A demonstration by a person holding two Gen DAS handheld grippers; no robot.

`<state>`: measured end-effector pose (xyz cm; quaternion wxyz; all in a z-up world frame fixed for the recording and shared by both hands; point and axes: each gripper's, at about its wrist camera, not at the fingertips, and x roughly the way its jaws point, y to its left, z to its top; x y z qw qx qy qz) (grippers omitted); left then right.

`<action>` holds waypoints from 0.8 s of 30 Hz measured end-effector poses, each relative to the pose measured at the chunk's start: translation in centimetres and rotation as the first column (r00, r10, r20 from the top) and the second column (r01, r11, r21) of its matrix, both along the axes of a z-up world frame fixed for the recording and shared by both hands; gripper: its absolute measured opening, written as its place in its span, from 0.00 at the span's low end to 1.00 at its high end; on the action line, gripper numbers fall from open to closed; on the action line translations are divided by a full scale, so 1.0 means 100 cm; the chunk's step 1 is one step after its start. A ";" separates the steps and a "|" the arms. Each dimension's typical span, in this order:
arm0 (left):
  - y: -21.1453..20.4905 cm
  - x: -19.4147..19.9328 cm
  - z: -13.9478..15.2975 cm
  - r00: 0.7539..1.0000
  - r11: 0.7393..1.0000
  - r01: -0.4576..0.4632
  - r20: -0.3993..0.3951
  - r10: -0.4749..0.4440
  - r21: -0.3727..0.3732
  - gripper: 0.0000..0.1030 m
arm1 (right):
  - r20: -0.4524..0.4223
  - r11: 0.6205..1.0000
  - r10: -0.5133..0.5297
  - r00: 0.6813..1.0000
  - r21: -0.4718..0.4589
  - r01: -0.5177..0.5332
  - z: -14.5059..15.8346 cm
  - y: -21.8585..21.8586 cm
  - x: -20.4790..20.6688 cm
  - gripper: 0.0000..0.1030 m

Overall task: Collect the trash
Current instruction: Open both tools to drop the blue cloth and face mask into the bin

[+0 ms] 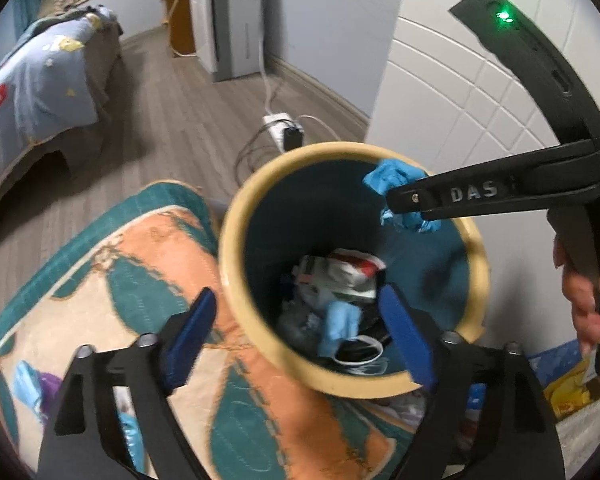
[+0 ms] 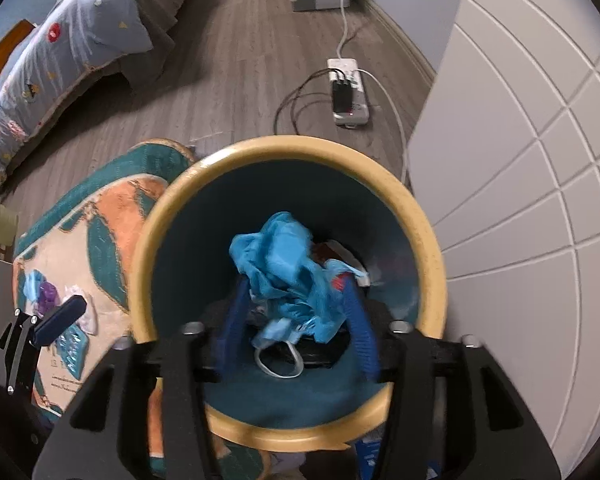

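1. Left gripper [image 1: 296, 292]: stands wide open, with flat blue rubbery pads on black angular arms. Straddles the near rim of the bin, one pad over the rug and the other inside the opening. Grips nothing.
2. Bed [image 1: 32, 80], far left: wears a soft grey-blue quilt with small printed figures, draped to the floor.
3. Rug [image 1: 148, 264]: shows a plush pile in teal, orange and cream leaf shapes. Lies on grey wood-grain planks and touches the bin's left side. Carries crumpled blue and purple scraps [image 2: 40, 292].
4. Bin [image 1: 236, 216]: round, with a thick smooth cream rim and a dark teal inner wall. Holds a heap of crushed wrappers [image 1: 340, 272], a blue piece and a white loop.
5. Blue wad [image 2: 280, 248]: thin and crinkled, bunched into a ball. Hangs over the bin's mouth at rim height.
6. Right gripper [image 2: 296, 280]: points down into the bin with the wad between its blue pads, touching both. Cannot tell whether pinched or loose.
7. Hand [image 1: 580, 292]: wraps the black handle at the right edge.
8. Power strip [image 2: 348, 92]: white, flat, with looping cables.
9. Wall [image 2: 520, 160], far right: shows smooth white tiles with thin grout lines.
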<state>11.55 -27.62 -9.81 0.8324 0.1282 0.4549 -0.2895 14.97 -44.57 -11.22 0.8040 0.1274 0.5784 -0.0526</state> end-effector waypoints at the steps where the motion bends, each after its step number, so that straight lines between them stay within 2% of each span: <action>1: 0.004 0.002 0.001 1.000 1.000 -0.011 0.005 0.011 -0.001 0.86 | 0.021 0.999 0.000 1.000 0.035 -0.001 0.002 0.001 0.001 0.60; 3: 0.012 0.004 0.004 1.000 1.000 -0.028 0.002 0.028 -0.009 0.86 | 0.058 0.997 -0.011 0.998 0.079 0.007 0.007 0.003 0.003 0.61; 5: 0.018 0.005 0.006 0.999 0.999 -0.040 0.006 0.040 -0.015 0.86 | 0.085 0.995 -0.030 0.996 0.093 0.022 0.012 0.004 0.004 0.70; 6: 0.021 0.006 0.007 0.999 0.999 -0.044 0.010 0.044 -0.015 0.86 | 0.090 0.996 -0.036 0.995 0.086 0.029 0.014 0.005 0.005 0.74; 8: 0.027 0.006 0.008 0.999 0.999 -0.049 0.018 0.050 -0.008 0.88 | 0.093 0.997 -0.045 0.995 0.063 0.039 0.017 0.006 0.006 0.75; 10: 0.033 0.004 0.009 0.998 0.998 -0.058 0.024 0.058 0.001 0.89 | 0.085 0.997 -0.054 0.995 0.057 0.049 0.017 0.007 0.006 0.83; 15: 0.046 0.002 0.013 0.996 0.997 -0.078 0.037 0.078 0.012 0.91 | 0.086 0.997 -0.069 0.994 0.038 0.066 0.024 0.011 0.006 0.94; 24: 0.071 -0.005 0.032 0.991 0.994 -0.110 0.084 0.108 0.019 0.93 | 0.137 0.999 -0.034 0.990 -0.018 0.036 0.048 0.039 0.003 0.94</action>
